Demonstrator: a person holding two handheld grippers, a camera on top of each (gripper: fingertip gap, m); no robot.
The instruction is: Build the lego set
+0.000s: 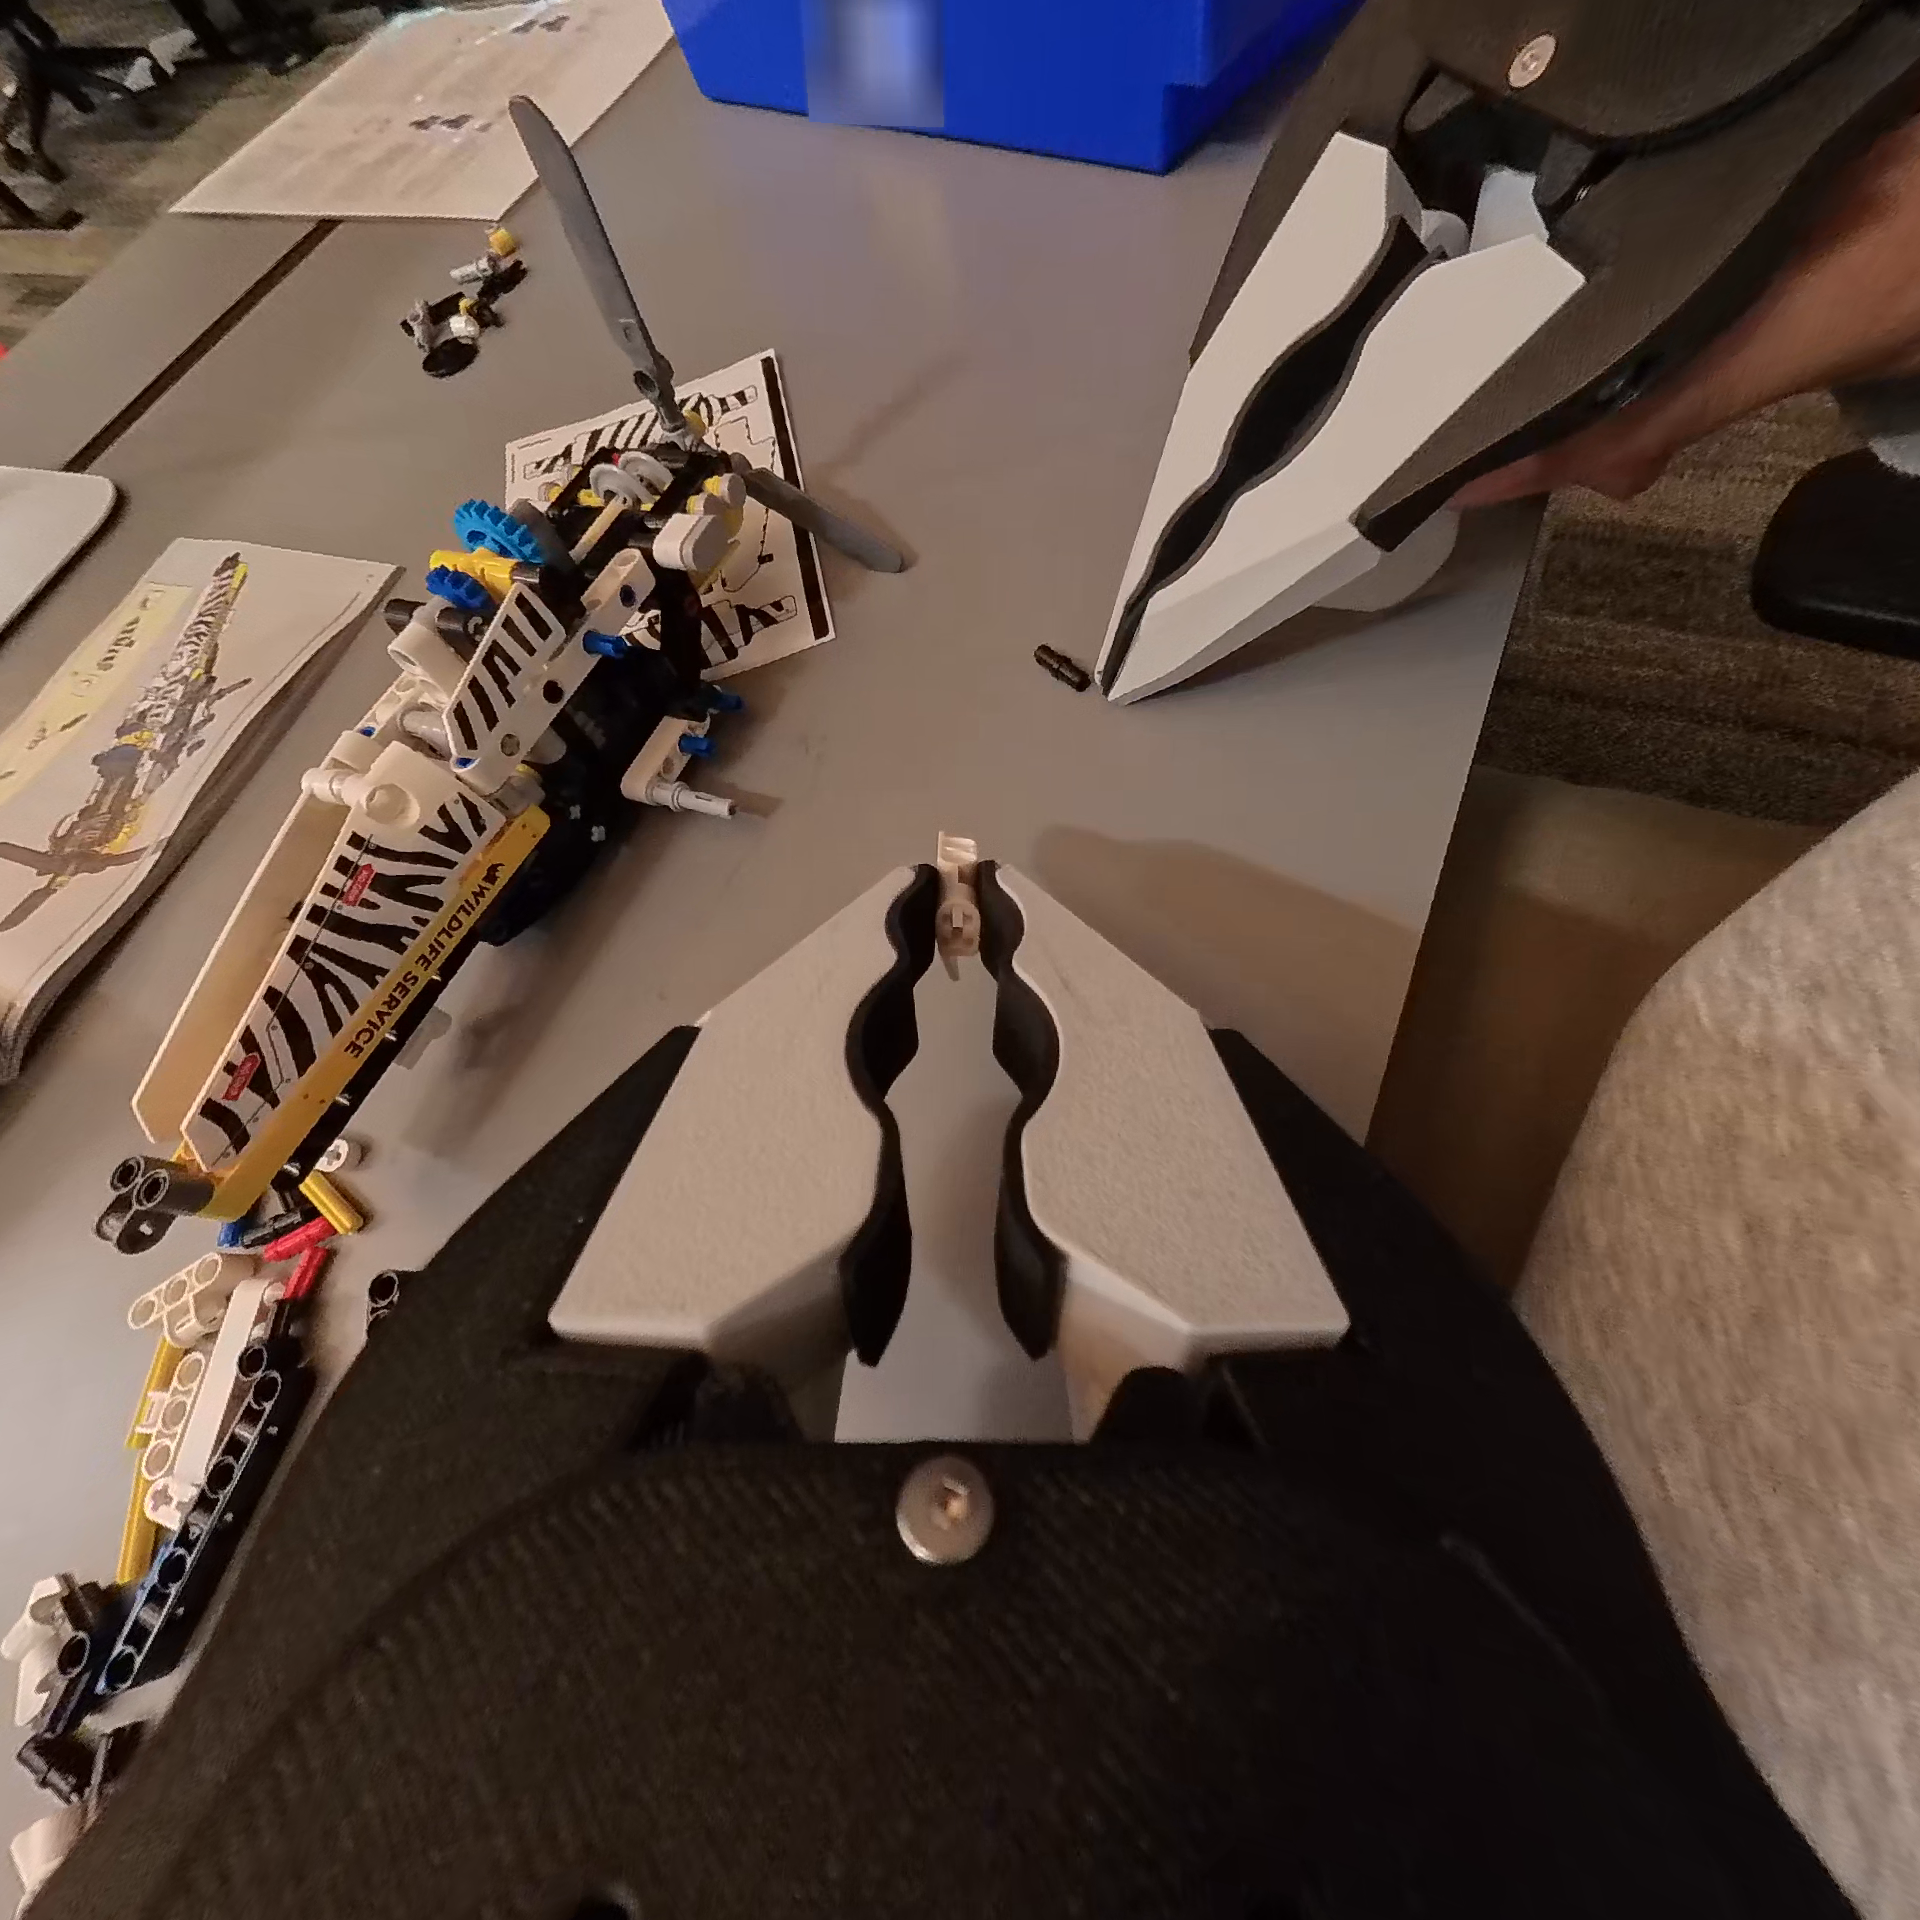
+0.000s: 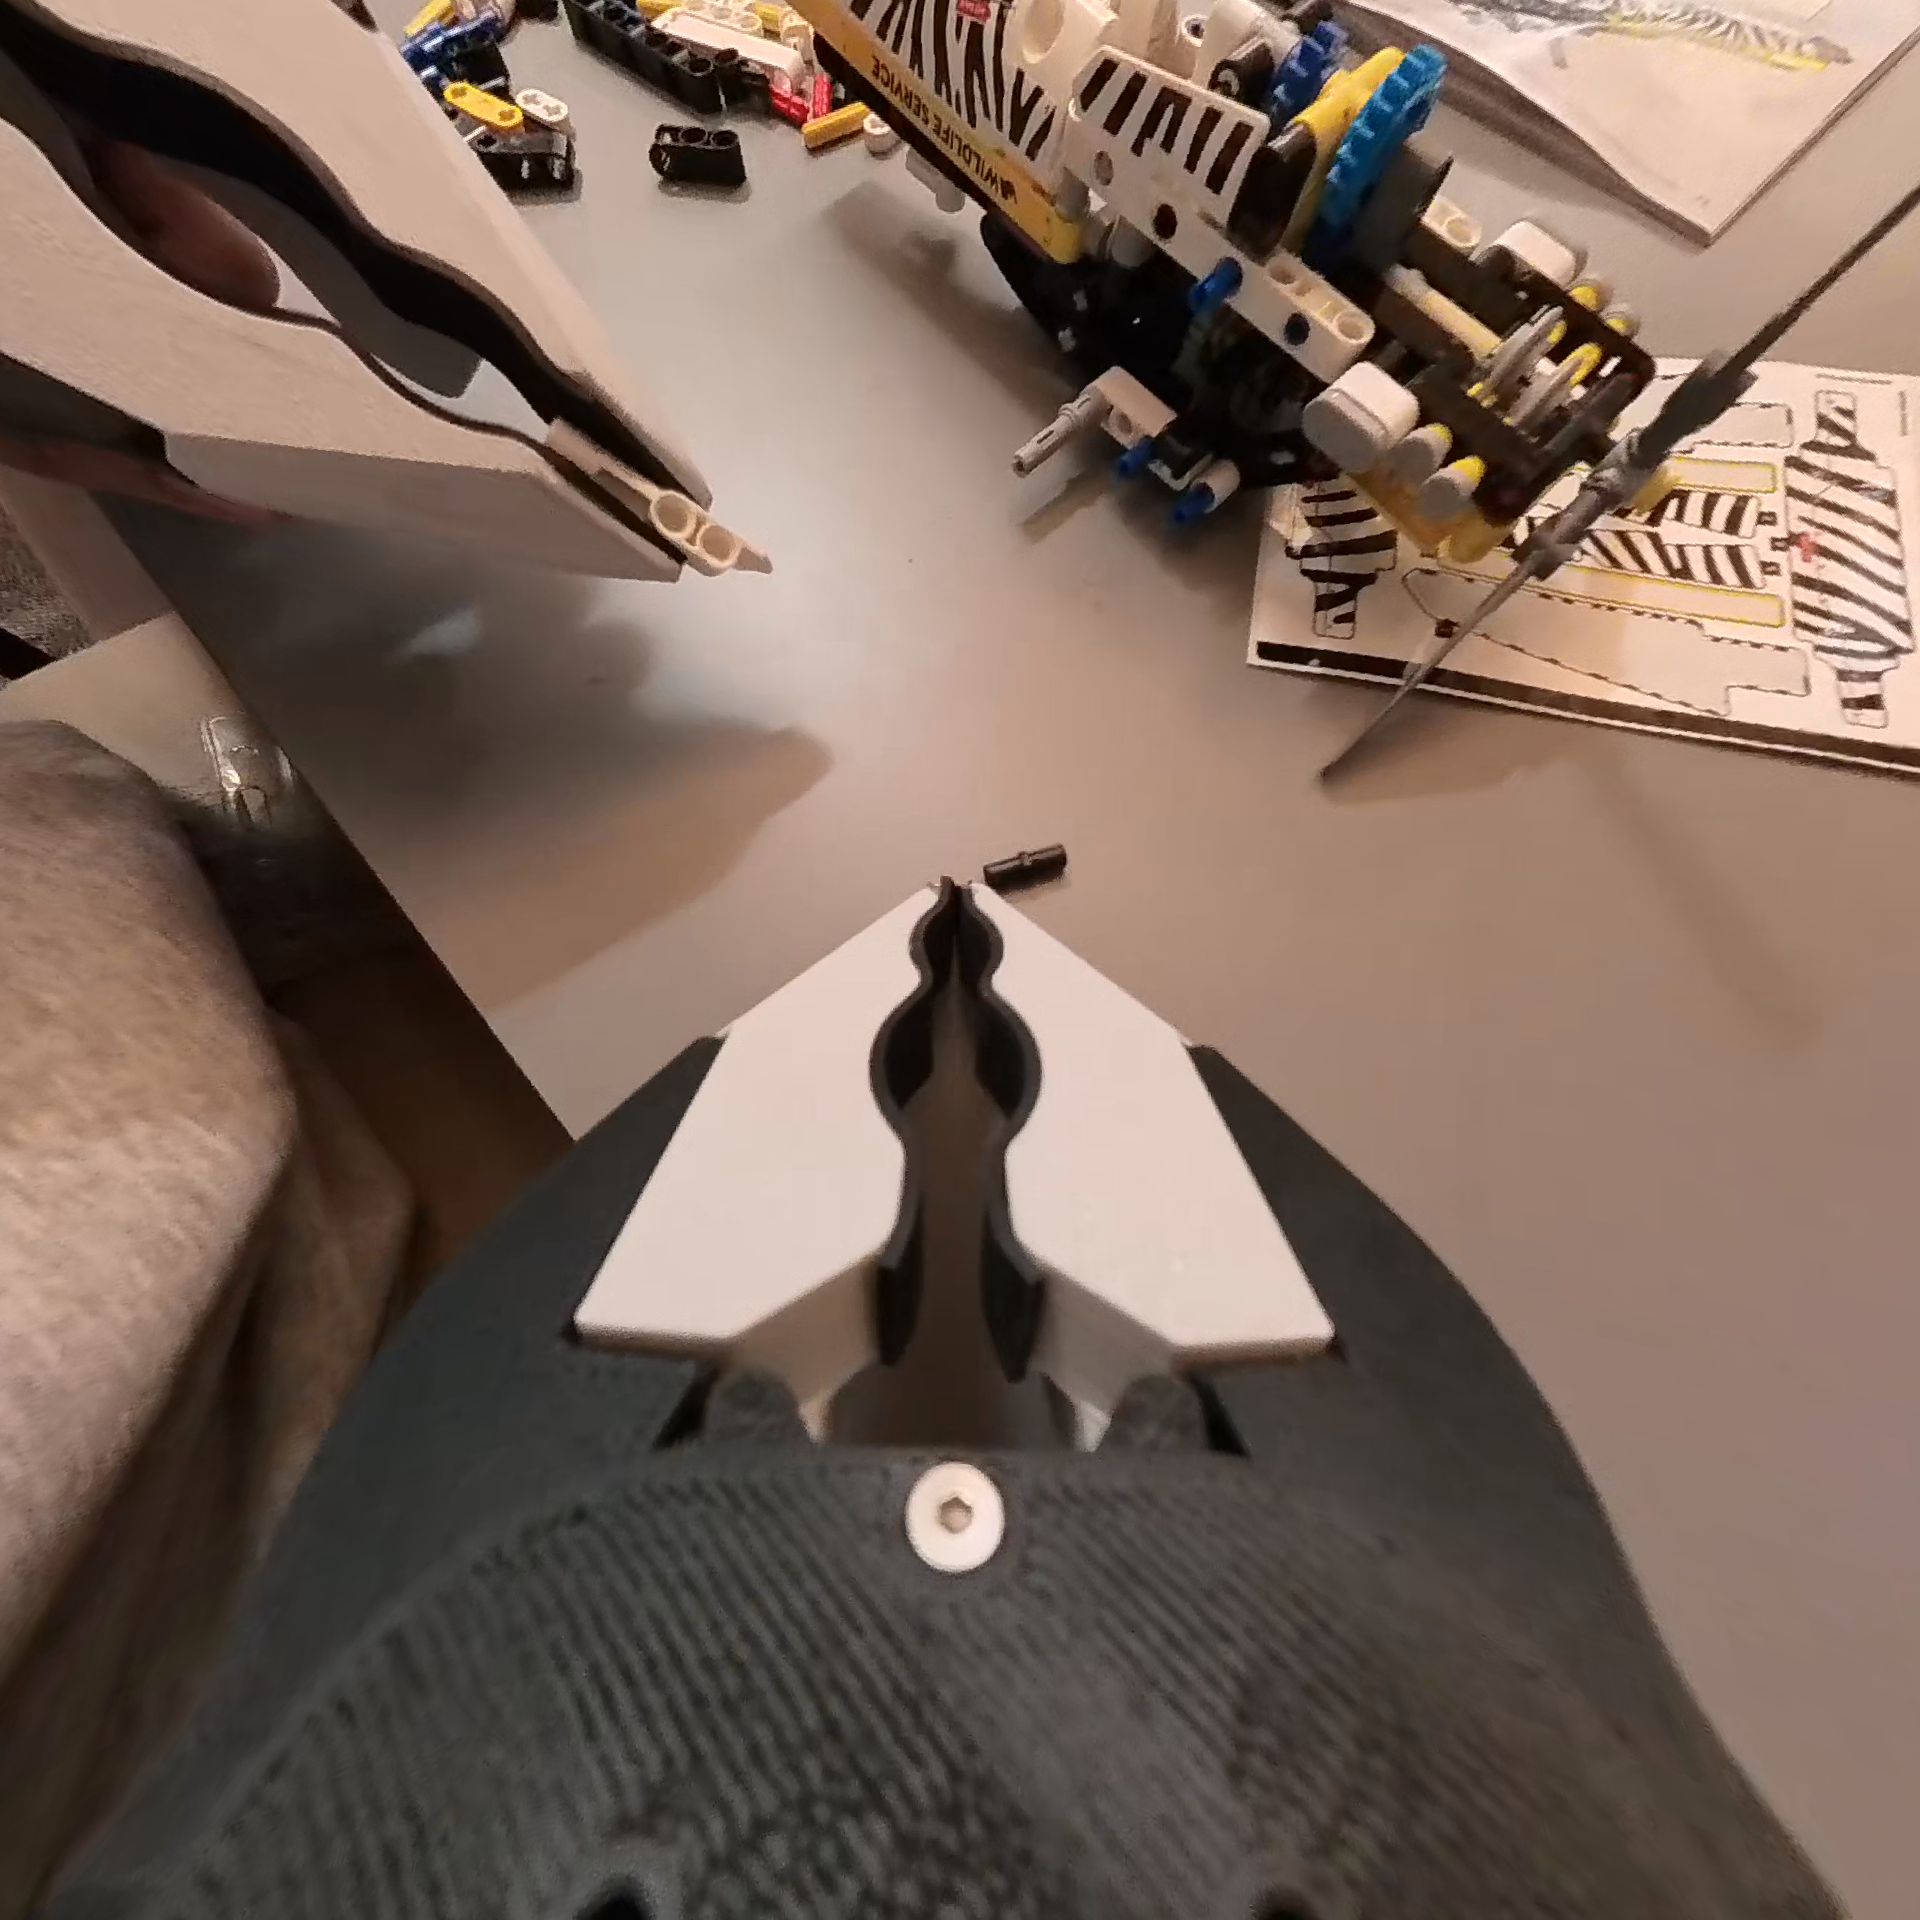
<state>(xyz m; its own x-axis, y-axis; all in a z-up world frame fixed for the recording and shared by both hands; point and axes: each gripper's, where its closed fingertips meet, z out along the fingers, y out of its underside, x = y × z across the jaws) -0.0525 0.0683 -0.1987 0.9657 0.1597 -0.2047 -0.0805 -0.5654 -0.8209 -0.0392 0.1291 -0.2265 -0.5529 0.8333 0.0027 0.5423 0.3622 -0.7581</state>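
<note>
We clamp a small white beam (image 2: 698,532) in our left gripper (image 1: 958,868), raised for pinning; our right gripper (image 2: 951,885), pinched empty, noses the black pin (image 2: 1027,861). The zebra-striped plane model (image 1: 499,707) waits at ten o'clock.

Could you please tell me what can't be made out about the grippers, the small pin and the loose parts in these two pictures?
- White piece in the left gripper: its fingers cover most of it in both views.
- Black pin beside the shut right gripper: touching or not, too small to tell.
- Loose parts pile: cut off by the left wrist view's edge and gripper body.
- Blue bin: contents out of frame.
</note>
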